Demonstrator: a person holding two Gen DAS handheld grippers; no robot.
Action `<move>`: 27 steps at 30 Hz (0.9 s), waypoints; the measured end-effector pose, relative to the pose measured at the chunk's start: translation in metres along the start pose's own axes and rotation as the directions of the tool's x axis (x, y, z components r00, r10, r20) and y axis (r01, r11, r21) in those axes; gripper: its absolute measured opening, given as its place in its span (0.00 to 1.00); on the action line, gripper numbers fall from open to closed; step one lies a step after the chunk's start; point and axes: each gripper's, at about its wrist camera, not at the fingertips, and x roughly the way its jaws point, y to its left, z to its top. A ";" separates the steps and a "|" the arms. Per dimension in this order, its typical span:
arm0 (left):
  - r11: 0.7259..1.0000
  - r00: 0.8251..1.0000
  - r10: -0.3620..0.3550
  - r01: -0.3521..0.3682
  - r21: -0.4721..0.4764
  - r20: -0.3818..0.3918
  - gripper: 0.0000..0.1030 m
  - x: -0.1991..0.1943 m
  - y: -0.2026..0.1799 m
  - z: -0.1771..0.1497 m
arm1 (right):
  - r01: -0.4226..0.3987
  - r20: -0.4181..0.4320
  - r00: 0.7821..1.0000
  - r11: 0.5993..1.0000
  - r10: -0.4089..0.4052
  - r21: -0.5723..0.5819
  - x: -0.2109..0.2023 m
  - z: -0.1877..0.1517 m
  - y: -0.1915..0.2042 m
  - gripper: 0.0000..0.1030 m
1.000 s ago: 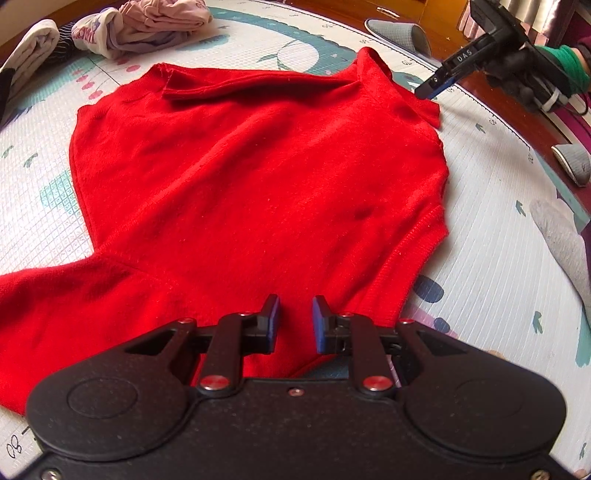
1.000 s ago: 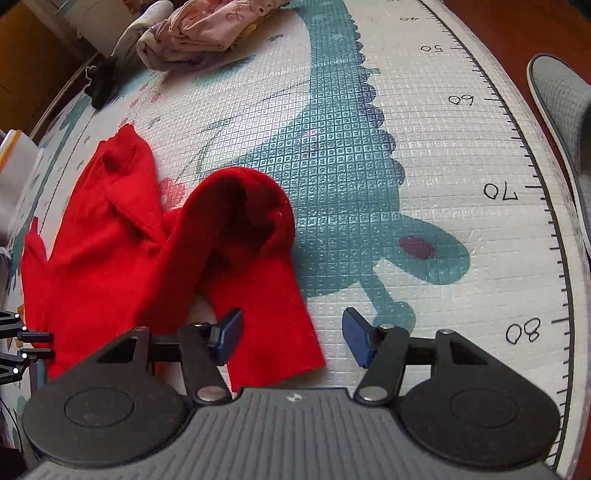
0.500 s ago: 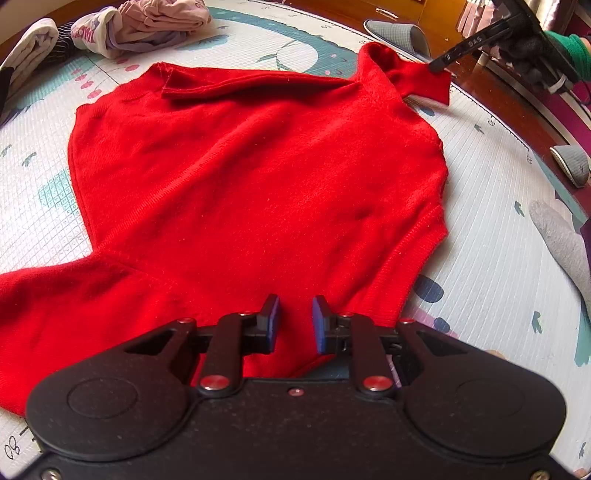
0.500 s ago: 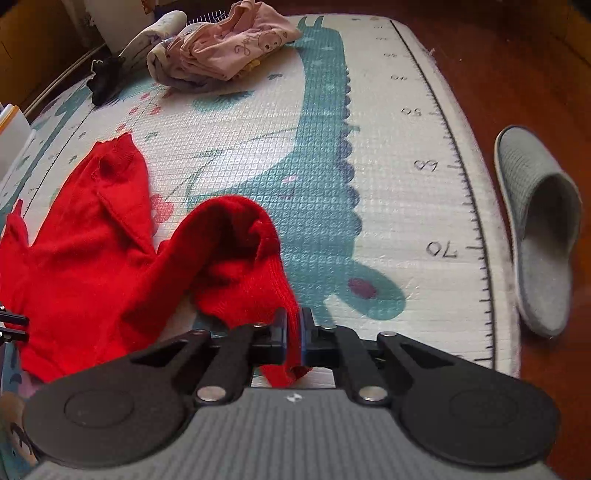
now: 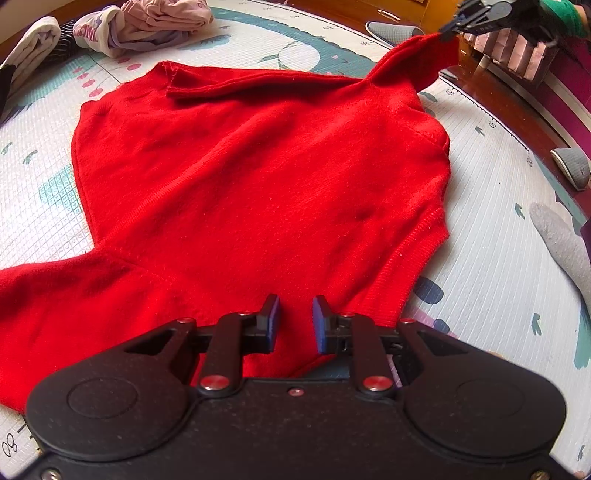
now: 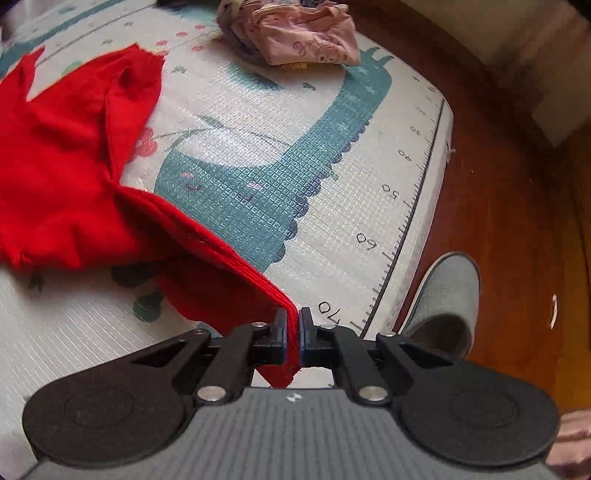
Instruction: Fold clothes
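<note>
A red sweater [image 5: 258, 184] lies spread flat on a patterned play mat [image 5: 498, 258]. My left gripper [image 5: 295, 321] rests on its near edge, the pads a narrow gap apart with red knit filling the gap. At the far right my right gripper [image 5: 448, 31] is shut on the sweater's sleeve end and holds it lifted off the mat. In the right wrist view the sleeve [image 6: 221, 258] runs taut from the sweater body [image 6: 66, 177] into the right gripper [image 6: 291, 325], with the cuff pinched between the pads.
A pile of pink and white clothes [image 5: 147, 22] [image 6: 303, 37] lies at the mat's far end. Grey slippers [image 6: 447, 295] [image 5: 570, 170] sit on the wooden floor [image 6: 517, 221] beside the mat's ruler edge. A grey-socked foot [image 5: 561, 240] rests on the mat at right.
My right gripper closed on the sleeve end, then rose and rolled, pulling the sleeve up and outward off the mat. The left gripper kept still.
</note>
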 end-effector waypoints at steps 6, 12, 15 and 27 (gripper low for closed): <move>1.000 1.000 -0.008 0.008 -0.018 -0.001 0.18 0.001 0.001 0.000 | 0.122 0.077 0.991 0.983 -0.113 -0.136 0.039 0.056 0.006 0.08; 1.000 1.000 -0.009 0.009 -0.026 0.001 0.18 0.001 0.001 -0.002 | 0.167 0.138 0.978 0.984 -0.157 -0.062 0.071 0.102 0.009 0.11; 1.000 1.000 -0.010 0.010 -0.025 0.002 0.18 0.001 0.001 -0.002 | 0.132 0.155 0.976 0.981 -0.153 0.139 0.070 0.103 -0.007 0.18; 1.000 1.000 -0.010 0.010 -0.023 0.006 0.19 0.000 0.002 -0.003 | -0.253 0.163 0.965 0.560 0.206 0.789 0.102 0.002 -0.020 0.30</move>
